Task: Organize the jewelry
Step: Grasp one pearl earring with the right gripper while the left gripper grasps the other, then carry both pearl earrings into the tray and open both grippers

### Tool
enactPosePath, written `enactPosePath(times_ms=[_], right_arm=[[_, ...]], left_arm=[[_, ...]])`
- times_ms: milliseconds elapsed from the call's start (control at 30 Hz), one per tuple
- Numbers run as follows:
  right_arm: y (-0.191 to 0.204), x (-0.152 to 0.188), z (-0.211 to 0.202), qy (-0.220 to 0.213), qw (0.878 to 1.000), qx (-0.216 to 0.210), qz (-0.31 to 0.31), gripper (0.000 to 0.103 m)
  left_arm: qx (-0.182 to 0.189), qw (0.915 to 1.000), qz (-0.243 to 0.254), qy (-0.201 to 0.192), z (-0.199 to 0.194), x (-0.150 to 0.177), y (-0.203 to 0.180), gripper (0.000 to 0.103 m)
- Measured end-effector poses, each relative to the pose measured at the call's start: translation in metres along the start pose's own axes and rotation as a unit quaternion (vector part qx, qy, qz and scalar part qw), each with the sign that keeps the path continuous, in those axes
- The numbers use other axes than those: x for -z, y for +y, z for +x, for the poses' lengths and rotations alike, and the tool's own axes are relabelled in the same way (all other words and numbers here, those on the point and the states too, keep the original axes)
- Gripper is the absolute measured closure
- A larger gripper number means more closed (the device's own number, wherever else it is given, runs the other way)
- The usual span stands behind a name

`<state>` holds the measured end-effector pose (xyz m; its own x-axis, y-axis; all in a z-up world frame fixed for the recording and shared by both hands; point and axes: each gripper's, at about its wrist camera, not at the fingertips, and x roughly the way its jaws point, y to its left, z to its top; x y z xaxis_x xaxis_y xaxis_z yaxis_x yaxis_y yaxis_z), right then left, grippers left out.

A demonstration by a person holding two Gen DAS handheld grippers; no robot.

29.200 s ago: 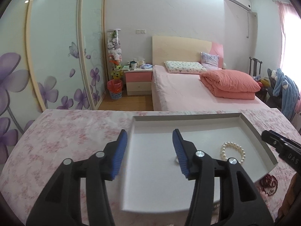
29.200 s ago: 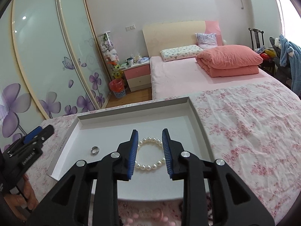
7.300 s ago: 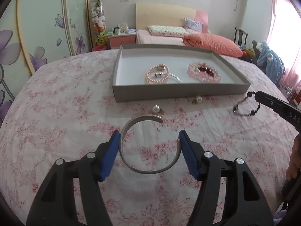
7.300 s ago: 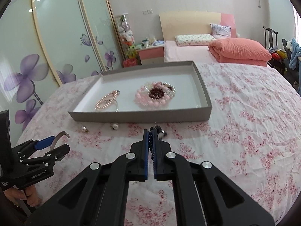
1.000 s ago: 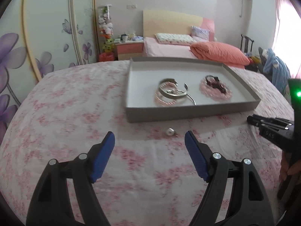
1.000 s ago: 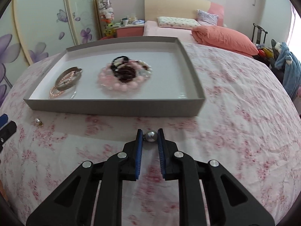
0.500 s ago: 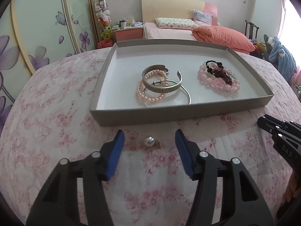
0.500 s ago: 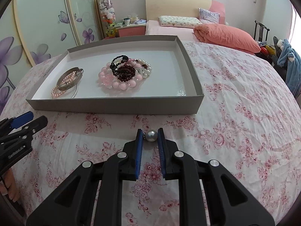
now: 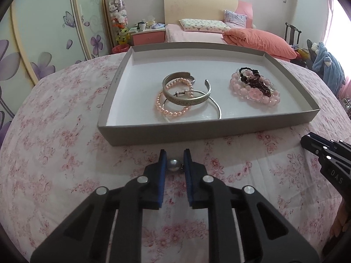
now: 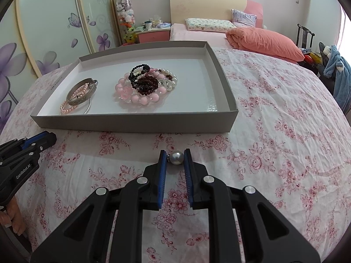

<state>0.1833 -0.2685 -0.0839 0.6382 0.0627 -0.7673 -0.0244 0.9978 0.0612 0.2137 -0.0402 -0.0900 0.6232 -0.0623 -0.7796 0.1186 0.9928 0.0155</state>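
Both our grippers are closed on pearl earrings: our left gripper (image 9: 174,161) pinches one pearl earring (image 9: 173,165) between its blue pads just in front of the tray's near wall, and our right gripper (image 10: 174,161) pinches a second pearl earring (image 10: 177,157) the same way, low over the floral bedspread (image 10: 274,135). We cannot tell whether either earring is lifted clear of the cloth.

We judge the task close to done. No other loose jewelry shows on the cloth in either view, so these two earrings look like the last pieces, and what is left is to carry them over the wall and set them down inside.

Our grey tray (image 9: 208,129) holds two groups. On its left lie a silver cuff bangle (image 9: 186,97), a pink pearl bracelet (image 9: 173,111) and a thin silver bangle (image 9: 216,107), overlapping. On its right, well apart, a pink bead bracelet (image 10: 140,96) rings a dark red bead bracelet (image 10: 148,83), a black bead bracelet (image 10: 137,70) and a white pearl bracelet (image 10: 171,77).
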Motion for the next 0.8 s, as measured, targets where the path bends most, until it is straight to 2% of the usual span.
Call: enactPosePath(times_ms=[267, 800], right_arm=[[0.014, 0.003, -0.002, 0.001, 1.000, -0.012, -0.022, 0.086], [0.016, 0.004, -0.002, 0.002, 1.000, -0.020, -0.018, 0.086]], left_arm=[[-0.006, 1.0000, -0.003, 0.000, -0.012, 0.015, 0.014, 0.086], [-0.004, 1.0000, -0.006, 0.001, -0.012, 0.016, 0.013, 0.086]])
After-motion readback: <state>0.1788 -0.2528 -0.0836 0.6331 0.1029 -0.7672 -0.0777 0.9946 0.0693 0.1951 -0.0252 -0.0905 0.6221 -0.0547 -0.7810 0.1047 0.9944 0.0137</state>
